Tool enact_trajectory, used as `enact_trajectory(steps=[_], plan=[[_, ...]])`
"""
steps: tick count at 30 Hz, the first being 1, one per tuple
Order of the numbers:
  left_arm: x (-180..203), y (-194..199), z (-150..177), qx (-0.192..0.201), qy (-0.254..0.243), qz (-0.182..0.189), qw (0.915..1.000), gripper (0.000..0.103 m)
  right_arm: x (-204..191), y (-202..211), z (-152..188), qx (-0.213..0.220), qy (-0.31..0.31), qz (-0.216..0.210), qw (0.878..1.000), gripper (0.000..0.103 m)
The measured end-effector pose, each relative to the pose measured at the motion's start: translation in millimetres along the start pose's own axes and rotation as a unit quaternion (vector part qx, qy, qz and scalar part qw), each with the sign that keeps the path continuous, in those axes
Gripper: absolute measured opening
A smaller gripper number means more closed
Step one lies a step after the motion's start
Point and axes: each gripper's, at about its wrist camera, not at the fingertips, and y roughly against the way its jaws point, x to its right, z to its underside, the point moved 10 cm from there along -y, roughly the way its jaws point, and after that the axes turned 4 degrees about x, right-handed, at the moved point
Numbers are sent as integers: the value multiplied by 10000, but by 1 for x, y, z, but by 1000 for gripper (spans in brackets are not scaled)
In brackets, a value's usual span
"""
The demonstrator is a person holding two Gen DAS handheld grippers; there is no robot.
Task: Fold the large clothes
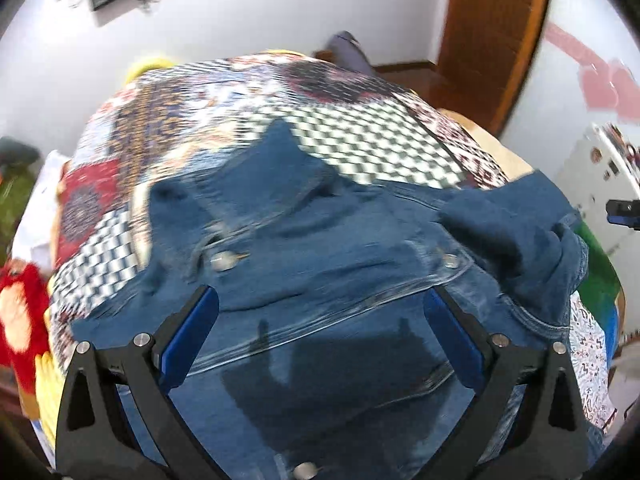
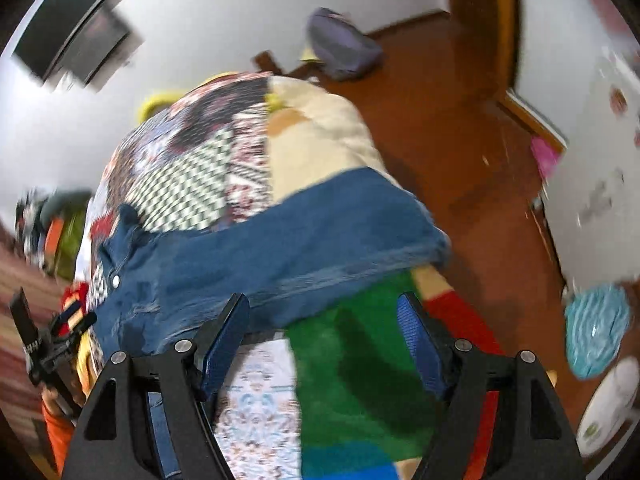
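Left gripper [image 1: 320, 312] has its blue-padded fingers [image 1: 188, 344] spread wide above the denim jacket [image 1: 320, 240], nothing pinched between them, their shadow falling on the cloth just below. The jacket fills that view from 6 o'clock up to the centre, metal buttons catching light, its collar bunched toward 12 and a sleeve rumpled out at 3 o'clock. Over on the right gripper [image 2: 324, 332], the fingers [image 2: 416, 344] stand wide as well, empty, hanging over a green patch of blanket [image 2: 360, 352] with the jacket's edge just beyond them at 12 o'clock. From here the denim stretches from 9 o'clock across to 2 o'clock, lying flat on the bed. Underneath it all, the patchwork quilt [image 1: 360, 136] with checkered squares runs away toward 12. At 8 o'clock the other gripper's dark body pokes into the right view. Past the bed at 1 o'clock, wooden floor [image 2: 440, 120], and a grey-blue bag [image 2: 344, 52] sitting on it.
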Motion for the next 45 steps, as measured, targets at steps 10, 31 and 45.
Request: enact_trajectory(steps=[10,31,45], plan=[[30,-76,17,-751,-363,84,9965,103,48,-50,6,-517,-1149,-497,9908,74],[27,-68,20,-580,-486,-162,9970,103,16,-55,-73,1141,-374,175,9926,13],[-53,44,-6,600,452,-434,9962,103,-227,80,-105,1993,1291,-1505,9597,10]])
